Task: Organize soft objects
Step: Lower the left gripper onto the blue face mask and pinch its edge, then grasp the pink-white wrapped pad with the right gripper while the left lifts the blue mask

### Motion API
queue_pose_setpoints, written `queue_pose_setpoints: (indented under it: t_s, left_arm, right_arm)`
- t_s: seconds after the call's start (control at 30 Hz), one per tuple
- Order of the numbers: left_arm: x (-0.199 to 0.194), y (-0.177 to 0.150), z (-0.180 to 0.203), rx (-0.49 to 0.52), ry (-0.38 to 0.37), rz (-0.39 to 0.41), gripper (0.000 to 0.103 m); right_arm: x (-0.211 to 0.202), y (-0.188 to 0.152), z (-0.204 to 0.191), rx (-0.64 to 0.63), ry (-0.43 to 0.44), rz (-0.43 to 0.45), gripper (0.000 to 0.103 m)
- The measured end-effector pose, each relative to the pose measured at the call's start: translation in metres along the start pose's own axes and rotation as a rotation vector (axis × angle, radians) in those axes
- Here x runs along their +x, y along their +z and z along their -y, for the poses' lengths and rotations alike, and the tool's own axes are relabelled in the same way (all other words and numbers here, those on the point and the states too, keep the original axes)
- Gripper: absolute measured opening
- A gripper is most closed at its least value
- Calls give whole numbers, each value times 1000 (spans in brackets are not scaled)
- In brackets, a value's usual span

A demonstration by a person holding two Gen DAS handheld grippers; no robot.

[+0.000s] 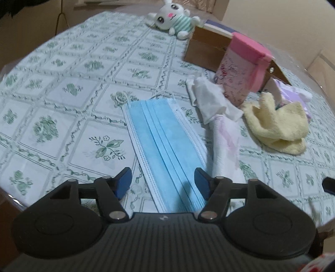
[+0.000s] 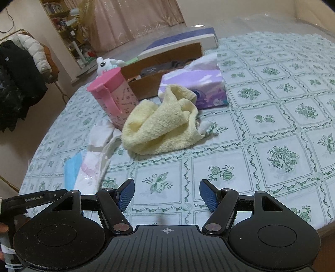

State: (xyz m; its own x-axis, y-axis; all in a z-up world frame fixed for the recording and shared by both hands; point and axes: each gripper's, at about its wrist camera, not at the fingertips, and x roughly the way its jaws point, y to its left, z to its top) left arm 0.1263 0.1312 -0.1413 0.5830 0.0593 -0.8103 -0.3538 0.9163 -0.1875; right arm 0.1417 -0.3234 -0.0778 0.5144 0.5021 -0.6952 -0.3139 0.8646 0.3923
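I read this as lived-in home room: round table point(image 2: 272, 117) under floral cloth; coats point(image 2: 18, 83) on rack at 9 o'clock; bookshelf point(image 2: 58, 12) and curtain point(image 2: 134, 18) at 11–12 o'clock.

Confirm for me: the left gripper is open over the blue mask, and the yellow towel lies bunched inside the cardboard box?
Not quite. The left gripper is open over the mask, but the towel lies bunched on the tablecloth, in front of the box, not inside it. The right wrist view shows this best.
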Motion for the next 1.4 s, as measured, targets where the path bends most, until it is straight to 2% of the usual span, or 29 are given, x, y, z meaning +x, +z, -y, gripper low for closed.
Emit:
queue_pose_setpoints:
  t_s: [0.07,0.17,0.37,0.53,0.73,0.87,0.9,0.93,1.03,1.07,1.1,1.4]
  left_arm:
    - [10,2,-2,-25,-8,-16,64]
    - [17,5,-2,-47,-27,1,71]
    - [27,16,3,-70,-50,17,75]
    - [36,23,14,-43,-50,25,77]
    - [42,24,27,47,-29,31,77]
    - [41,20,32,128,8,44,59]
    - [41,19,31,143,14,48,50]
    - [40,18,29,149,15,50,46]
    - [36,19,20,142,0,46,25]
    - [35,20,18,138,-9,41,12]
    - [34,20,15,133,-15,33,3]
    - [17,19,-14,127,24,23,3]
  right_arm:
    - [5,2,3,6,-6,-5,69]
    - [13,5,9,15,-19,-7,69]
    - [28,12,15,30,-30,-12,69]
    - [39,14,16,33,-25,-20,69]
    - [48,14,9,28,-10,-31,69]
    - [57,12,-2,10,12,-45,69]
    - [60,12,-6,2,19,-49,69]
    - [62,11,-10,-8,28,-53,69]
    - [68,10,-23,-37,52,-61,69]
    - [71,10,-28,-46,61,-63,69]
    - [73,10,-33,-54,72,-66,69]
    - [100,5,-86,-123,195,-125,69]
